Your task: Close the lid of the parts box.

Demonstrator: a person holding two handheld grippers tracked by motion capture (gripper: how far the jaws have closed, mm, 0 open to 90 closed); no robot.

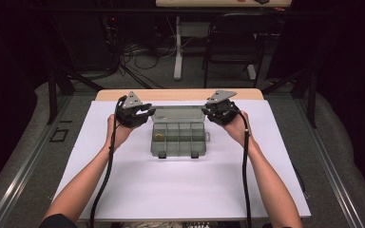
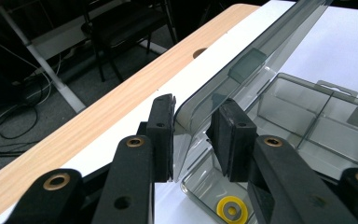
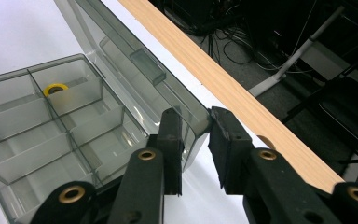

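- The clear grey compartment box sits on the white sheet toward the far edge of the bench, midway between its left and right edges, base flat and lid standing up along the far side.
- My left jaws straddle the lid's left corner; both pads sit close to the plastic, and I cannot tell whether they pinch it or just bracket it.
- My right jaws straddle the lid's right corner the same way, with a slim gap showing at the outer pad, so I read them as spread rather than clamped.
- 1 yellow ring lies in a far-left compartment of the base.
- Risk 1: if 1 hand leads the other while swinging the lid, the thin plastic could twist and strain the hinge.
- Risk 2: with a loose hold, the lid could slip out and drop shut, jolting the ring.
- Risk 3: pulling sideways could drag the light box across the sheet.
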